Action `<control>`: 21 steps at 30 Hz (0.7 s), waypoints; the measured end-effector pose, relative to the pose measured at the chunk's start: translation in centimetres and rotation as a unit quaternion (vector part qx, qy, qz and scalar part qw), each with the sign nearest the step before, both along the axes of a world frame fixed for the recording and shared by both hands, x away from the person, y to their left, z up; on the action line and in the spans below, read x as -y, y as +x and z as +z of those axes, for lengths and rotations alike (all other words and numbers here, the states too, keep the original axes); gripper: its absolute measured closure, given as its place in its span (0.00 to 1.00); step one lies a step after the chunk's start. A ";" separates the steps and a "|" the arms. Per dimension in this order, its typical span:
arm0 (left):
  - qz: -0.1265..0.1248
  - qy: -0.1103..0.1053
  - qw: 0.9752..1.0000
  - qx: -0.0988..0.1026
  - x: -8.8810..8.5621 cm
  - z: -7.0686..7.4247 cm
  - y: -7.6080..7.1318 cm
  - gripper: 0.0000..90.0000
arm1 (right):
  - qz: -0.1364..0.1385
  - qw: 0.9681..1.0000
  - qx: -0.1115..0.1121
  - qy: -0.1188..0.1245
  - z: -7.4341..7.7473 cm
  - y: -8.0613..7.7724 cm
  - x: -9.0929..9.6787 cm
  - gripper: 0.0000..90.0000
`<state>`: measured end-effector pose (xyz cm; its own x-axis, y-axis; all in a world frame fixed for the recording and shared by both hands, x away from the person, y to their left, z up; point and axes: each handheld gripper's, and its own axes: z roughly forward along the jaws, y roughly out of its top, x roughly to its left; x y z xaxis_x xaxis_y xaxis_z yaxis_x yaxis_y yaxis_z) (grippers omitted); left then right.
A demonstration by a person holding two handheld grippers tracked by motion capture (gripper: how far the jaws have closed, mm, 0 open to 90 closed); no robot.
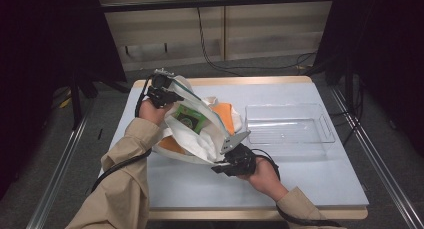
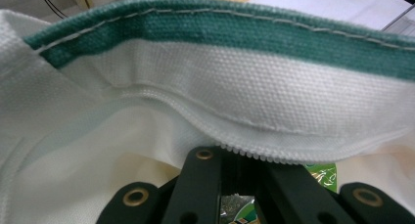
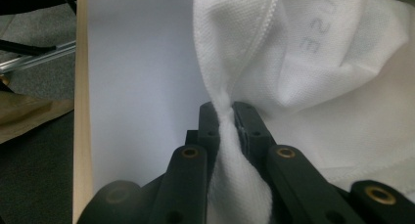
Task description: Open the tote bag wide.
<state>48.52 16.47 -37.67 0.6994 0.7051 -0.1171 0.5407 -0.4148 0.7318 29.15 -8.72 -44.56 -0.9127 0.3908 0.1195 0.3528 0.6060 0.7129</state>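
The bag [image 1: 200, 134] is pinched at opposite rims by 2 closed grippers, left [image 1: 167, 91] and right [image 1: 225, 156], so its mouth is held open.

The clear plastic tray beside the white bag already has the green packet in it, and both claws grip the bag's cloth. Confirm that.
Not quite: the clear plastic tray is empty in the high view. The green packet sits inside the white bag. The left claw and right claw do grip the bag's cloth.
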 end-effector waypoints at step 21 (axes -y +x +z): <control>-0.015 0.004 1.000 0.002 -0.8 0.3 -2.6 0.82 | -0.030 0.999 0.000 0.017 2.1 0.4 0.7 0.69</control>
<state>45.96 17.31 -37.37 0.7203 0.6850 -0.1092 0.5254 -0.4360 0.7307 29.56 -9.41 -42.49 -0.8873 0.4412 0.1340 0.3888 0.5597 0.7319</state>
